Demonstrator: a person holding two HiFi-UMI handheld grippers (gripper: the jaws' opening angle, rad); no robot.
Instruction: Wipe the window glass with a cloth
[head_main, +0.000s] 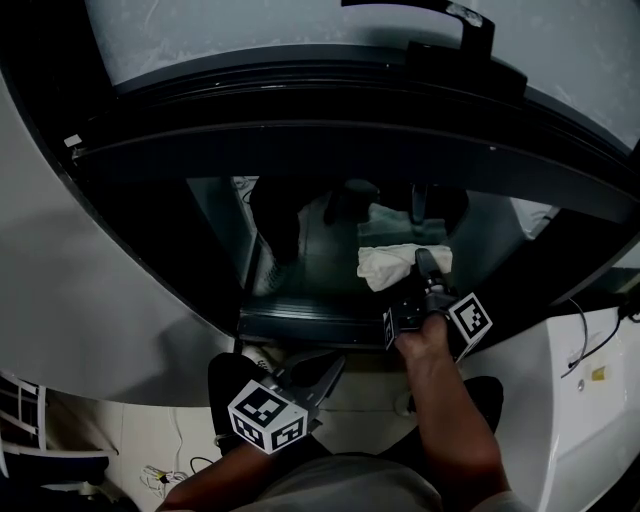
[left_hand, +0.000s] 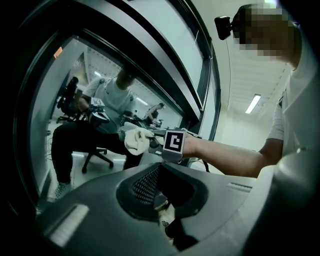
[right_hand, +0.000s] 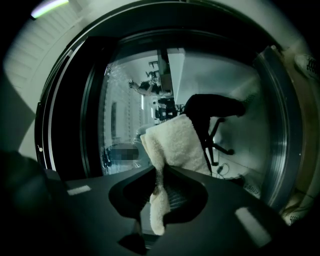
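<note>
A white fluffy cloth (head_main: 395, 264) is pressed against the lower part of the window glass (head_main: 310, 250). My right gripper (head_main: 428, 268) is shut on it, with the cloth bunched out ahead of the jaws. In the right gripper view the cloth (right_hand: 175, 142) spreads over the glass (right_hand: 125, 115) and a strip hangs down between the fingers. My left gripper (head_main: 335, 362) hangs lower and nearer, left of the right arm, away from the glass; its jaws look shut with nothing in them. The left gripper view shows the cloth (left_hand: 136, 140) and the right gripper's marker cube (left_hand: 173, 142) from the side.
A thick dark window frame (head_main: 350, 140) rings the pane. A white wall (head_main: 90, 300) is on the left, and a white ledge (head_main: 560, 370) with a cable (head_main: 585, 335) is on the right. Behind the glass a person sits on an office chair (left_hand: 95, 155).
</note>
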